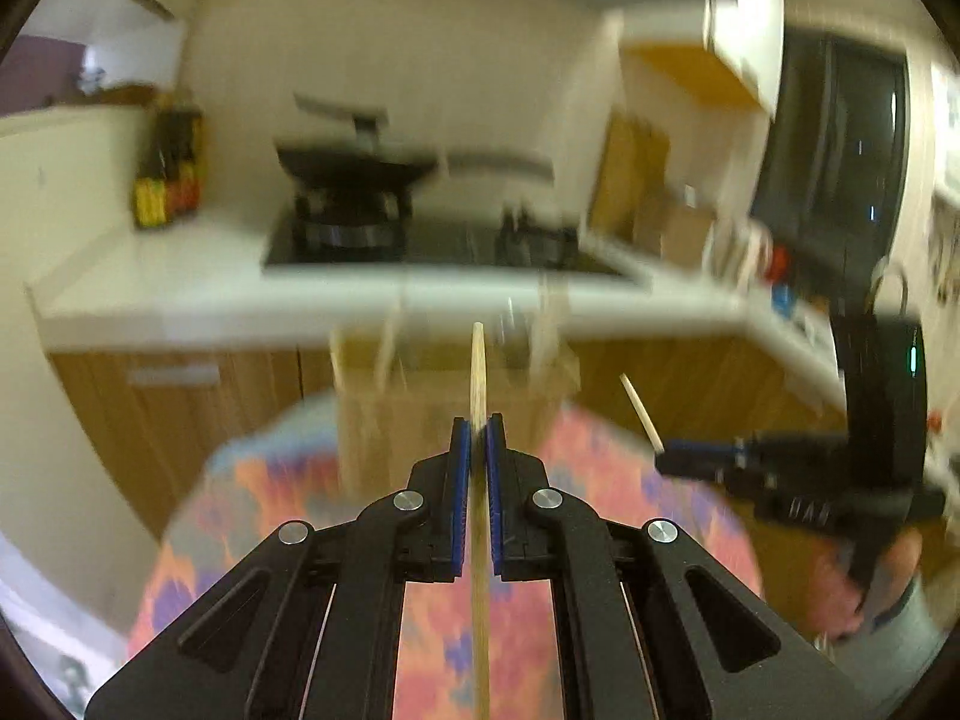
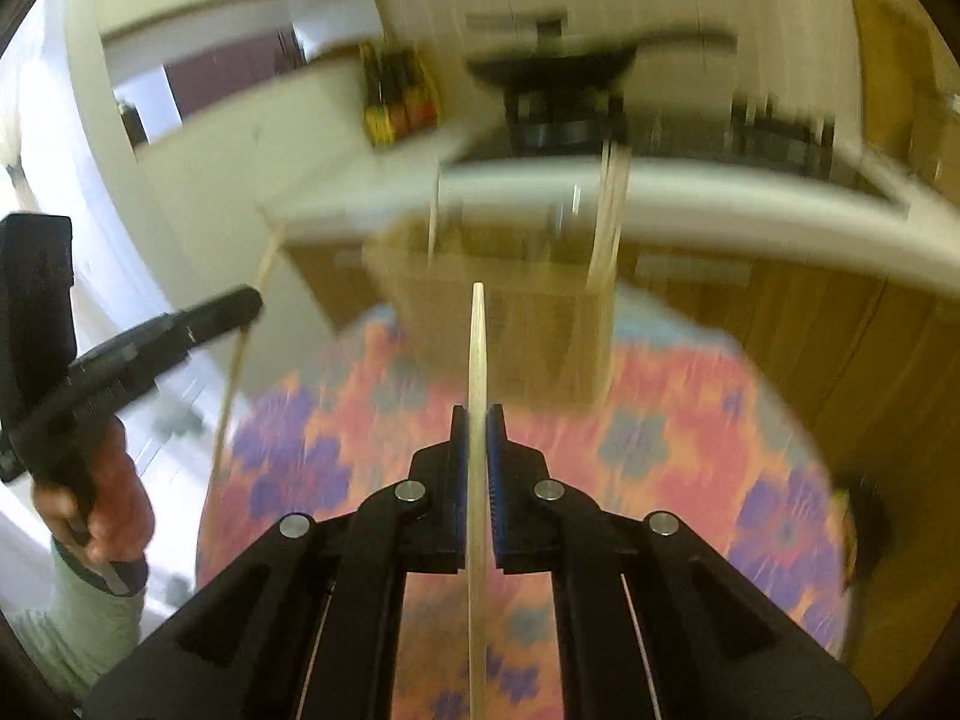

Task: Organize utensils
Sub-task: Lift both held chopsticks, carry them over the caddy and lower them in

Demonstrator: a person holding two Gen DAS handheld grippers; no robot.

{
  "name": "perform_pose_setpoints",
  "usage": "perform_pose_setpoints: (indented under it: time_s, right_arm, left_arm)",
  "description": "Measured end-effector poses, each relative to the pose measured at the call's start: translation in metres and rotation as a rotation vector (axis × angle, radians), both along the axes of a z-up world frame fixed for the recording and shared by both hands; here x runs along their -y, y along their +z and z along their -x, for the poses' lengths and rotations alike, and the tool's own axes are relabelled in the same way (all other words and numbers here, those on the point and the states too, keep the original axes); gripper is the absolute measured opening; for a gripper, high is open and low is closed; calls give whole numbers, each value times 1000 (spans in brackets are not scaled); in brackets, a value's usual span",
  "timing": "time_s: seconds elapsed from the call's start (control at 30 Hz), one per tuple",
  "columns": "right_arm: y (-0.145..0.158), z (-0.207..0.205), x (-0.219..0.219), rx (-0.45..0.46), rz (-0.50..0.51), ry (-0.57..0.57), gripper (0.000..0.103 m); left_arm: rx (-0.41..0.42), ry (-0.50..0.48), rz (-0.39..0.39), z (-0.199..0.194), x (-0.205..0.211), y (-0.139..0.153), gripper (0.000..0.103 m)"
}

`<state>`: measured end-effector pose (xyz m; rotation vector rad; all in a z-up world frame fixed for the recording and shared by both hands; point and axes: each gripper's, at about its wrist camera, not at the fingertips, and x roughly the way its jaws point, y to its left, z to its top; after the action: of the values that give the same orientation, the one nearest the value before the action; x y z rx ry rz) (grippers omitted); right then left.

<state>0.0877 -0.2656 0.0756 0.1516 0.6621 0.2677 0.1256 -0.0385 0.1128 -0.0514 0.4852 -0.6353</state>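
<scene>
Left wrist view, chopstick (image 1: 478,360) clamped between jaws, tip protruding forward

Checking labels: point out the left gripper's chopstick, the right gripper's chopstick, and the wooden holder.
left chopstick (image 1: 478,372), left wrist view, shaft above the pads
right chopstick (image 2: 477,348), right wrist view, shaft above the pads
wooden holder (image 2: 528,330), right wrist view, blurred front wall

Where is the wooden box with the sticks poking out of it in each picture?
Left wrist view: the wooden holder stands in the middle, blurred, just beyond the left gripper and its chopstick.
Right wrist view: it stands in the upper middle, at the far edge of the flowered tablecloth, past the right gripper.
Shared landmark: the black wok on the stove, behind the holder in both views.
</scene>
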Motion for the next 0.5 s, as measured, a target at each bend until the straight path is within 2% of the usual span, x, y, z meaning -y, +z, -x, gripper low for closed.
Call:
perform_pose_setpoints:
  time_s: [0.13,0.23,0.37,0.5]
  right_arm:
    - [42,-16,10,172,-13,-40,4]
    - [63,-37,19,237,-35,-56,4]
    - [86,-72,33,324,-75,-108,4]
    - [96,-90,39,416,-80,-177,4]
  left_arm:
    - [107,39,102,-24,0,36,3]
    - [161,68,138,-40,11,52,4]
    - [213,106,148,-65,25,62,4]
    - [241,126,169,-88,34,60,4]
